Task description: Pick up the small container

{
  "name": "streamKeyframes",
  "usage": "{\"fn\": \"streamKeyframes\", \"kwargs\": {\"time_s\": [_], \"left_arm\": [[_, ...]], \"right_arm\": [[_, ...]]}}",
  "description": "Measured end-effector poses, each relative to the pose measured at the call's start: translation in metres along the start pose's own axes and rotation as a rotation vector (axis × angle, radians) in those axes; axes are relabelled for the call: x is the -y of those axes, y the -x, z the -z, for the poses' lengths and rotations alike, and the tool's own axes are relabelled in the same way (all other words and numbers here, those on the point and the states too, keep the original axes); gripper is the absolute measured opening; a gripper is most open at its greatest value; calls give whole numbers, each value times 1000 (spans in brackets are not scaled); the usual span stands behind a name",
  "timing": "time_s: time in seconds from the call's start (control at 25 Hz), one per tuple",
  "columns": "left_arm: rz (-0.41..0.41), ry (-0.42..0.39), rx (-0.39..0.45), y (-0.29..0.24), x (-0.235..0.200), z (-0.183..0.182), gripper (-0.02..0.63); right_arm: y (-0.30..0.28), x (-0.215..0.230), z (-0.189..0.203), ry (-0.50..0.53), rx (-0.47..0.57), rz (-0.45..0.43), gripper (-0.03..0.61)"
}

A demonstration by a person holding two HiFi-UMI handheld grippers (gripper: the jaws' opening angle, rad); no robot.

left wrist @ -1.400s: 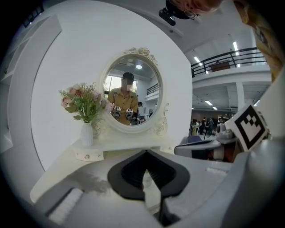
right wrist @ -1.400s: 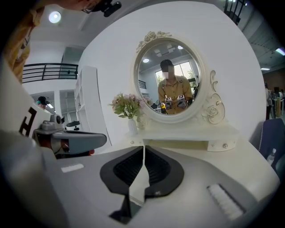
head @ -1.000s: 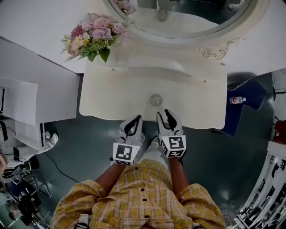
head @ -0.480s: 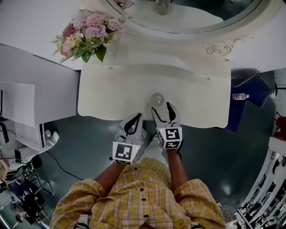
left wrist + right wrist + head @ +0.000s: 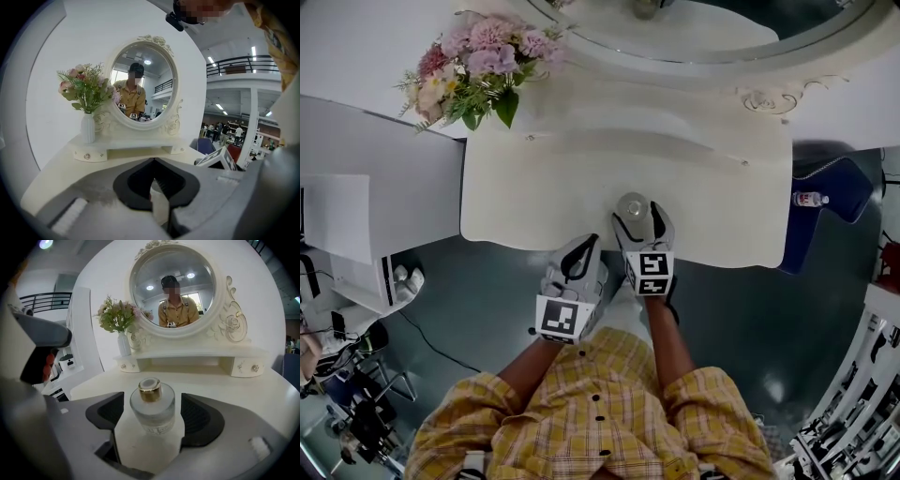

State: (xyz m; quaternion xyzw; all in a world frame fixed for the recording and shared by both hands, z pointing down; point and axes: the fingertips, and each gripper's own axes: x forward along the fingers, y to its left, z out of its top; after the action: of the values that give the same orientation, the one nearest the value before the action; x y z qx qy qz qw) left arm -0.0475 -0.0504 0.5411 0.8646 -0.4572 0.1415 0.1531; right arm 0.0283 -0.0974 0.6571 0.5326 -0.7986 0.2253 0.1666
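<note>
My right claw [image 5: 639, 223], jaws just opened and gripping nothing, straddles the upright container [image 5: 152, 409] on the worktop [image 5: 534, 197]; my left claw [image 5: 584, 251] sits clenched, farther off.

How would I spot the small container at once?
Find the cream dressing table with the round mirror. Near its front edge, between the right gripper's just-opened jaws, stands a squat frosted-glass bottle with a gold collar, unlike the tall white flower vase.
</note>
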Motion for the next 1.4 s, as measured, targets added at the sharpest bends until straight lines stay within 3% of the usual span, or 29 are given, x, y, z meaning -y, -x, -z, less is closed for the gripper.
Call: {"fn": "streamKeyframes", "kwargs": {"time_s": [1.16,1.4], "left_arm": [[12,30,-47,-10,-5,16,0],[12,33,-40,-10,-7,14,0]], "right_arm": [[-50,6,16,53,-64,110,394],[-50,8,16,53,-73,133,364]]}}
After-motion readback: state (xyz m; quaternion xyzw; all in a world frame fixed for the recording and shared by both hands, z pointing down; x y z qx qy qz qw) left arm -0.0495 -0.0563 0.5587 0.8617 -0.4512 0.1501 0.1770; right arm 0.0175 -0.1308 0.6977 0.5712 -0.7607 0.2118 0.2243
